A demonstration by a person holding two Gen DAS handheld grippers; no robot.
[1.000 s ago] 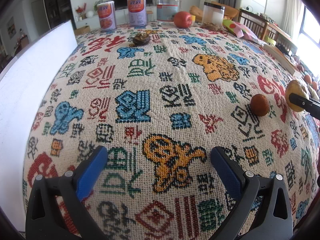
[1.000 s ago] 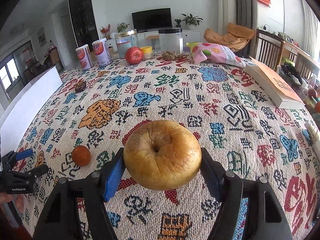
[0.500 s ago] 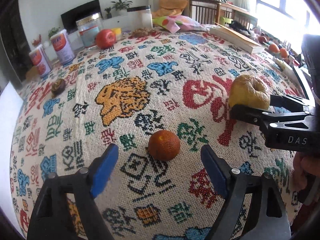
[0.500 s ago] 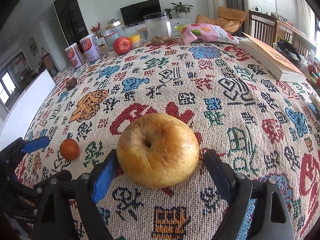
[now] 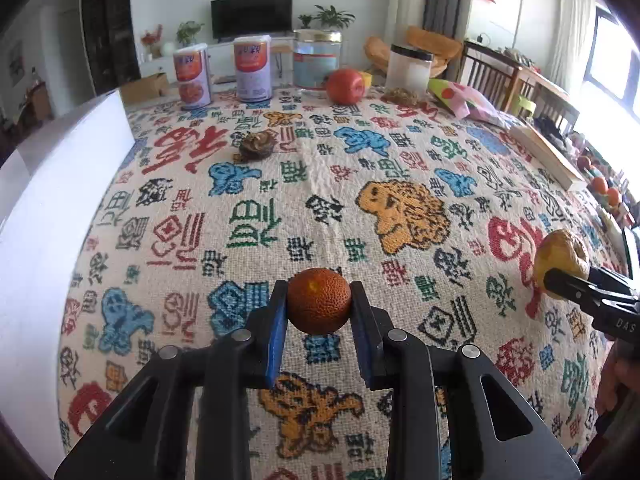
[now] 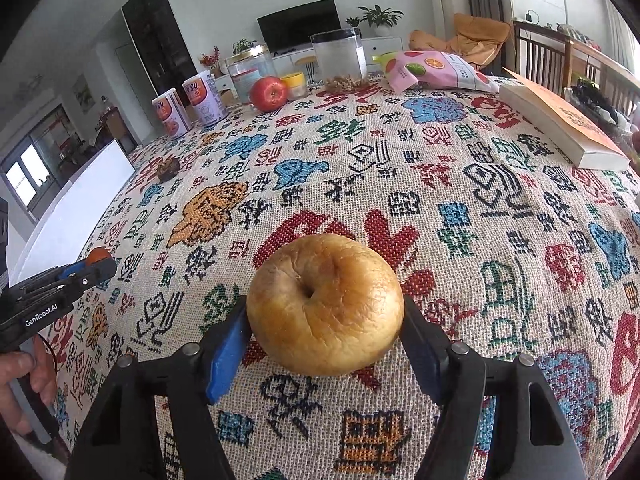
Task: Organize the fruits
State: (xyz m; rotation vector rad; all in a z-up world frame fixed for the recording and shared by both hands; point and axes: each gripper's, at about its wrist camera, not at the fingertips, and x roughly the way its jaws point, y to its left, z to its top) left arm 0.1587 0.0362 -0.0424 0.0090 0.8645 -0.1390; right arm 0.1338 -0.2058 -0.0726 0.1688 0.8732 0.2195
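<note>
Orange [image 5: 319, 301]: a second ago it lay on the cloth [image 5: 320, 184] at the right; the left gripper [image 5: 319, 306] has just closed on it near centre. The right gripper [image 6: 325, 320] has just re-closed on the pear [image 6: 325, 304]. Both fruits look ready to carry.

Two close wrist views angled down over one patterned tablecloth [image 5: 328, 184], each catching the other's jaws.

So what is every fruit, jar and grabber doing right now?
left gripper: shut on the small orange.
right gripper: shut on the yellow apple.
red apple: lying loose at the table's far edge.
clear jar: upright, lid on, little inside.
two cans: upright.
book: closed, flat.
</note>
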